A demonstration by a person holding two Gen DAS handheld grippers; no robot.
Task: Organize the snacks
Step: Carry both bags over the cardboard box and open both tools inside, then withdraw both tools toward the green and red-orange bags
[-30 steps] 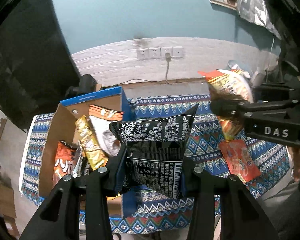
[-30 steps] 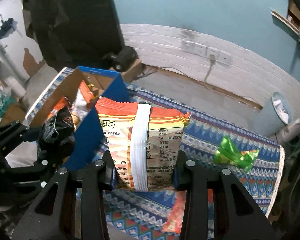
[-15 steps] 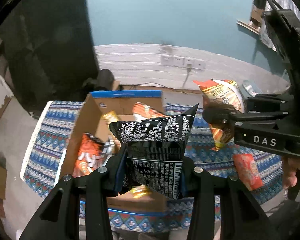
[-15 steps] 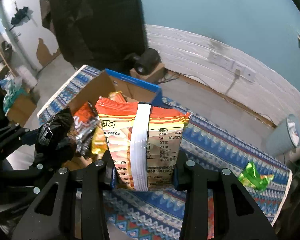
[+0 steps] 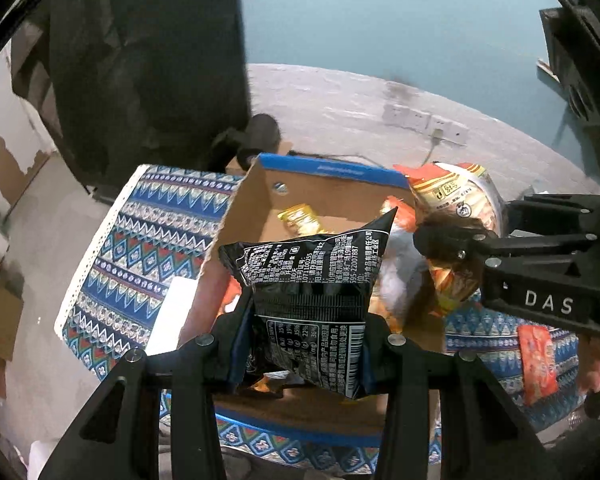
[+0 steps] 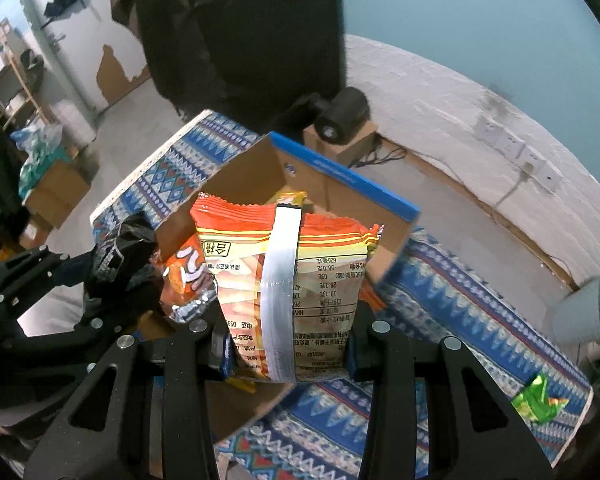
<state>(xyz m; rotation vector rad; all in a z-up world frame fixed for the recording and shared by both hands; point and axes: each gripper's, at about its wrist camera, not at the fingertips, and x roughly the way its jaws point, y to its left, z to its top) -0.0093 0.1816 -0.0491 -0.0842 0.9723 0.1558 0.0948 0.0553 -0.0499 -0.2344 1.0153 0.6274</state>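
My left gripper [image 5: 306, 348] is shut on a black snack bag [image 5: 312, 300] and holds it above the open cardboard box [image 5: 324, 190]. My right gripper [image 6: 288, 344] is shut on an orange snack bag [image 6: 288, 280] with a silver seam, also over the box [image 6: 340, 176]. The box has blue outer edges and holds several orange and gold packets. The right gripper with the orange bag [image 5: 456, 196] shows at the right of the left wrist view. The left gripper with the black bag [image 6: 120, 252] shows at the left of the right wrist view.
The box sits on a table with a blue patterned cloth [image 5: 148, 240]. A red packet [image 5: 538, 364] lies on the cloth to the right of the box. A green packet [image 6: 538, 400] lies near the cloth's right end. A grey bin [image 6: 584, 312] stands beyond the table.
Both grippers have moved left with their bags, from beside the box to over its opening. The bags stay gripped.
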